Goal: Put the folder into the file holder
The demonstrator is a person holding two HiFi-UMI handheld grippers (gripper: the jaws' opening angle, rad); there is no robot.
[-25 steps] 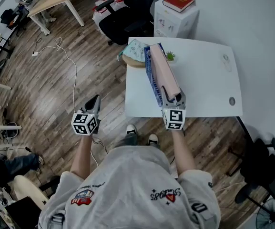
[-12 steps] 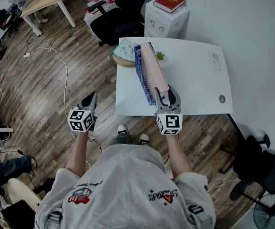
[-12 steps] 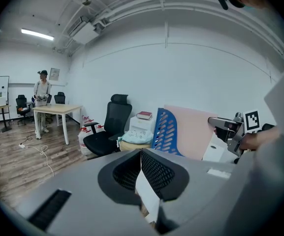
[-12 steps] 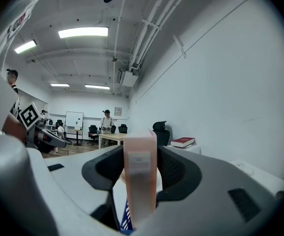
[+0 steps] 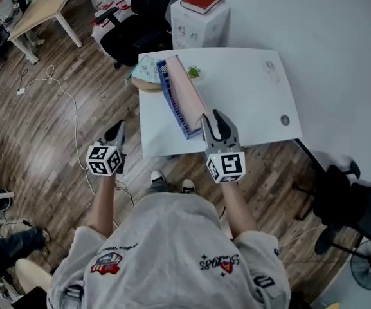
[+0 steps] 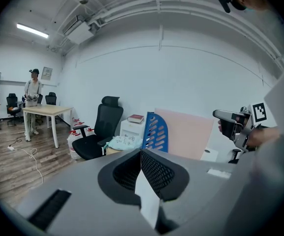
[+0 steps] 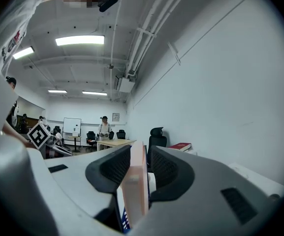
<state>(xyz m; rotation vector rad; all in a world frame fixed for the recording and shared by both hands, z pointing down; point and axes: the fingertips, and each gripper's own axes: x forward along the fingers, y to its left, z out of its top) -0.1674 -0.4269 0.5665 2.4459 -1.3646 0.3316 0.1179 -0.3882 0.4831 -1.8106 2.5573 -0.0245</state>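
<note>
Now R hand-held gripper [image 5: 211,117] closing round folder [image 5: 186,94] end; grip square, nudge 11 o'clock into file holder [image 5: 168,90]. L hand-held gripper [image 5: 117,131] clenched, empty.

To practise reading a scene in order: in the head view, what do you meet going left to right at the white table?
Patterned cloth bundle → blue file holder → pink folder → small dark disc. The small plant overlaps the folder, so it is omitted.
</note>
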